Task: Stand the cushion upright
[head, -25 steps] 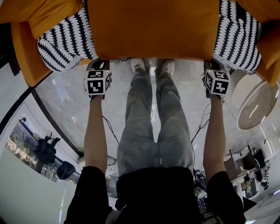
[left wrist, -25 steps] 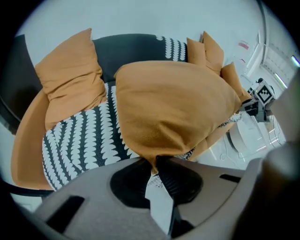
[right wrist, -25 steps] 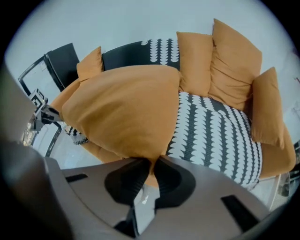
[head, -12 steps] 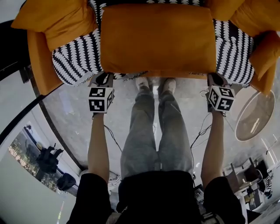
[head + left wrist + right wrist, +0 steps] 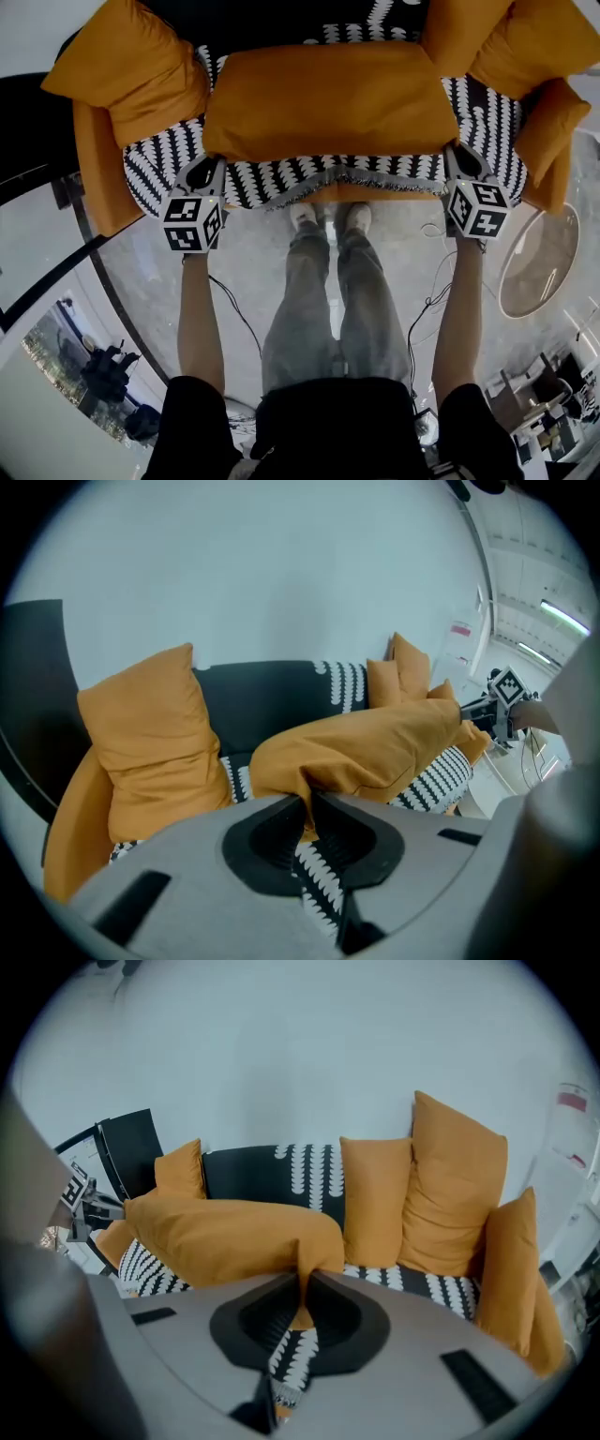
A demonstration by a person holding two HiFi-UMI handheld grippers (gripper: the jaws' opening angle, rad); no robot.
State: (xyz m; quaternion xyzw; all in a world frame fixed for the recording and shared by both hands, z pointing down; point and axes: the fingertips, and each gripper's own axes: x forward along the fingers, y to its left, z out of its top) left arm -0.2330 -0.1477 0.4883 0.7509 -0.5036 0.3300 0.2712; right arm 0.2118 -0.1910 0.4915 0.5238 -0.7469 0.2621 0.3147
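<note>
The left gripper [image 5: 212,161] and right gripper [image 5: 456,156] each pinch a corner of the orange cushion [image 5: 328,98]. Other pillows [image 5: 141,75] crowd the stripy sofa [image 5: 309,174] behind.

Black-and-white patterned throw [image 5: 309,178]: spread over the sofa seat. Its fringed front hem runs from the left gripper [image 5: 210,165] across to the right gripper [image 5: 456,156] and lies below both.

Loose orange pillow [image 5: 131,70]: beyond the left gripper and outboard of it, leaning on the black sofa back [image 5: 262,700].

Orange sofa arm [image 5: 98,169]: outboard of the left gripper, beside the throw's edge.

Beyond the right gripper, three more stand against the back:
- narrow pillow [image 5: 375,1199]
- tall pillow [image 5: 459,1185] beside it
- end pillow [image 5: 511,1269] farthest outboard

Round pale side table [image 5: 536,272]: on the glossy floor [image 5: 150,281], outboard of the right gripper.

White wall [image 5: 281,574]: behind the sofa.
</note>
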